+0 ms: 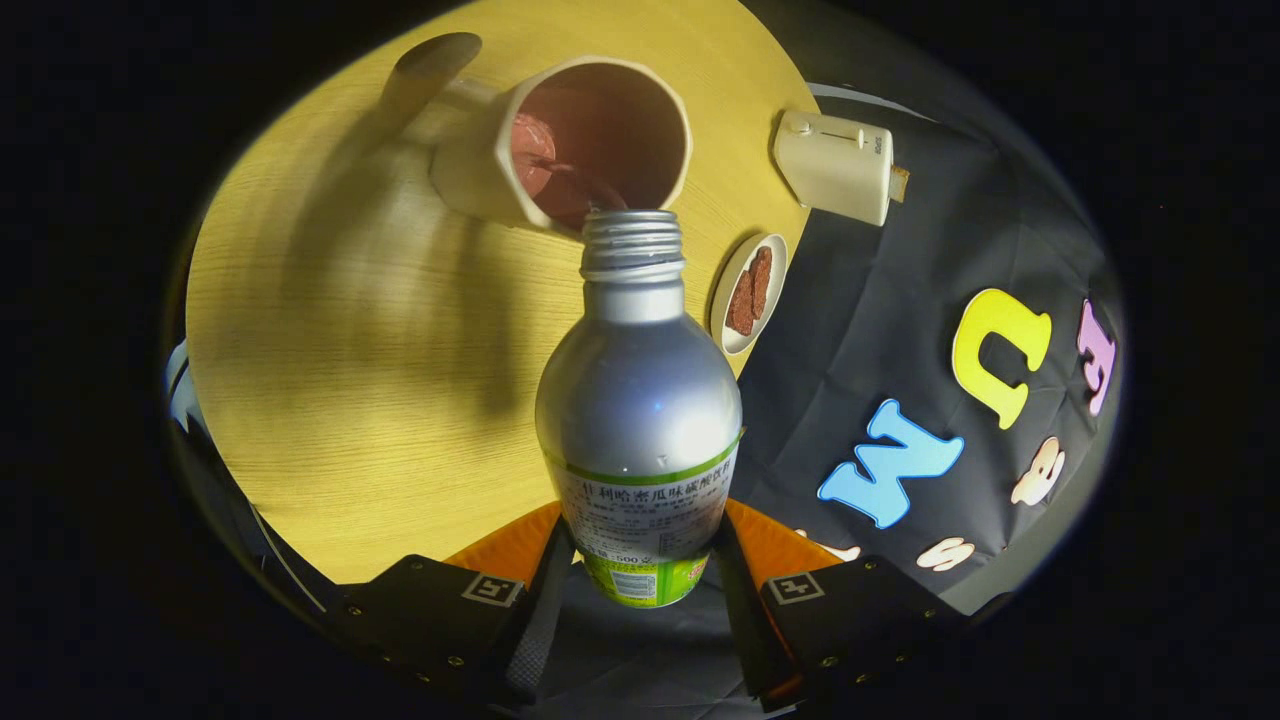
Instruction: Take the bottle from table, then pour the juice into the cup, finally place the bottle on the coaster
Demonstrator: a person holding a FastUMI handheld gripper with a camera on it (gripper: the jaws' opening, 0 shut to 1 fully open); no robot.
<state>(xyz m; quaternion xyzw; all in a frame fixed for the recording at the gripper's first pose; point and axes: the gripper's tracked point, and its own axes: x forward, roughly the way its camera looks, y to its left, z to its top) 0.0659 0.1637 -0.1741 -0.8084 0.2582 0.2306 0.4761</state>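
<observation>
My gripper (640,560) is shut on a silver aluminium bottle (638,400) with a green and white label, both fingers pressing on its lower body. The bottle is tipped forward, its uncapped threaded mouth (632,238) right at the rim of a cream cup (590,140). A thin dark stream of juice runs from the mouth into the cup, and reddish liquid pools inside it. The cup stands on the round yellow wooden table (350,330), just beyond the bottle.
A small cream plate (748,292) with brown pieces on it lies at the table's edge, to the right of the bottle's neck. A cream toaster-like box (835,165) stands beyond it. An orange round piece (775,545) shows under the fingers.
</observation>
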